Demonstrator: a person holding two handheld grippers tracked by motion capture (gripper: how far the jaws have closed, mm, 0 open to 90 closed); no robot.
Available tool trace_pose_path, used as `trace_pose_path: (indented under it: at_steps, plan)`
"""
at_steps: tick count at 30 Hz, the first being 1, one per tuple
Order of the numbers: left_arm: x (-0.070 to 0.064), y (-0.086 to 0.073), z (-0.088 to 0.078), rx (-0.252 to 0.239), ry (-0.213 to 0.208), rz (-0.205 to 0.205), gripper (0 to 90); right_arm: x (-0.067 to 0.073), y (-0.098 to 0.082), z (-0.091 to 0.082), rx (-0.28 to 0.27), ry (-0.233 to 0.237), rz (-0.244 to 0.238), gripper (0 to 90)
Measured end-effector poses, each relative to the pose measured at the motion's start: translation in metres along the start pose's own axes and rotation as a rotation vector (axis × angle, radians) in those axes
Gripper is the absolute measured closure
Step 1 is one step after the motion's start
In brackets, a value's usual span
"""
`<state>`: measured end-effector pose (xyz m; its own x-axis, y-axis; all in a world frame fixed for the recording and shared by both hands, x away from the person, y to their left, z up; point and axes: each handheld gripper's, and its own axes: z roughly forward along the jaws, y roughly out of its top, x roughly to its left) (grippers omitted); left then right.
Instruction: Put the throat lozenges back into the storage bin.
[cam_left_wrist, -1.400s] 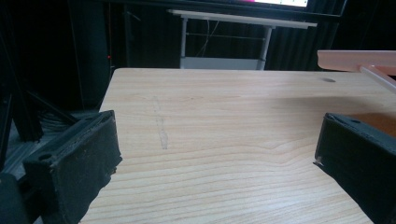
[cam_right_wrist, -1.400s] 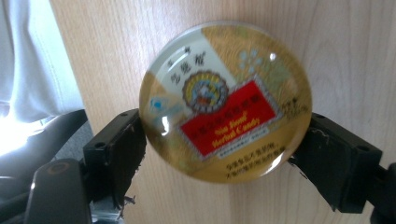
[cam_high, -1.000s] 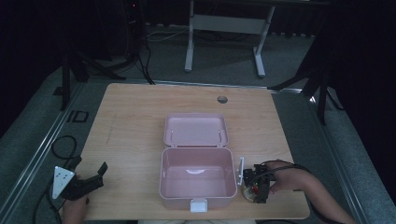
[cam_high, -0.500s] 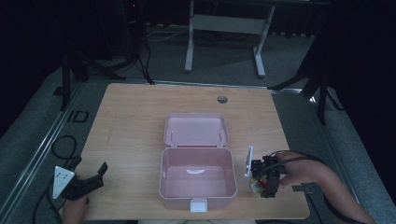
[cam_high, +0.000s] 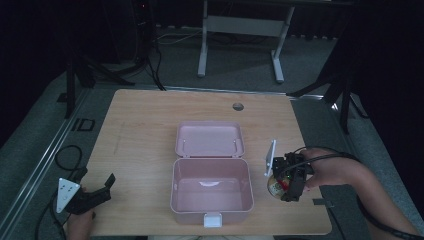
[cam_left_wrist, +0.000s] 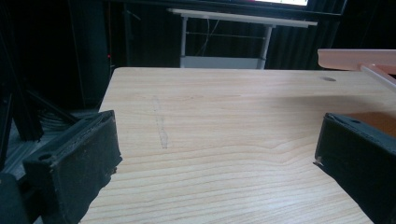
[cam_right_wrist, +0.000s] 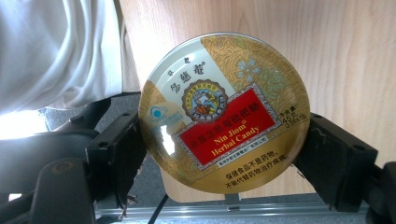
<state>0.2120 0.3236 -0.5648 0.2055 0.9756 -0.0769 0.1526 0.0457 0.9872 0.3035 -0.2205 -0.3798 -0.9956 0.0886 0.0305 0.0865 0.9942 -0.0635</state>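
Observation:
A pink plastic box (cam_high: 173, 190) stands open mid-table, its lid (cam_high: 209, 139) lying flat behind it and its inside bare. Just right of the box, my right gripper (cam_high: 281, 189) is shut on a round gold candy tin (cam_high: 276, 186) and holds it near the table's front right. In the right gripper view the tin (cam_right_wrist: 224, 112) shows its red "Nin Jiom Herbal Candy" label, clamped at its edges between the black fingers (cam_right_wrist: 116, 149). My left gripper (cam_high: 96, 177) rests open at the table's front left corner, with only bare wood between its jaws (cam_left_wrist: 217, 158).
A round cable hole (cam_high: 238, 106) sits near the table's far edge. A small dark tab (cam_high: 320, 202) lies by the front right edge. White cloth of the person (cam_right_wrist: 56, 46) is beyond the tin. A white-legged stand (cam_high: 240, 25) is on the floor behind.
My right gripper has shifted a little to the right and away from the front edge, carrying the tin. The left gripper and the box have stayed still.

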Motion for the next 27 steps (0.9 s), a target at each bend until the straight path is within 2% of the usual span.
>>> trace_pose_path:
  at_steps: [8,18,27]
  plan:
    - [0.000,0.000,0.000,0.000,-0.001,-0.001,0.3,0.006,0.021,-0.016,-0.029,0.007,-0.046,20.3]
    - [0.000,0.000,0.000,-0.002,-0.002,-0.003,0.3,0.010,0.054,-0.017,-0.030,0.027,-0.114,20.3]
    - [0.001,0.000,0.000,-0.002,-0.004,-0.003,0.3,0.011,0.082,-0.016,-0.036,0.025,-0.165,20.3]
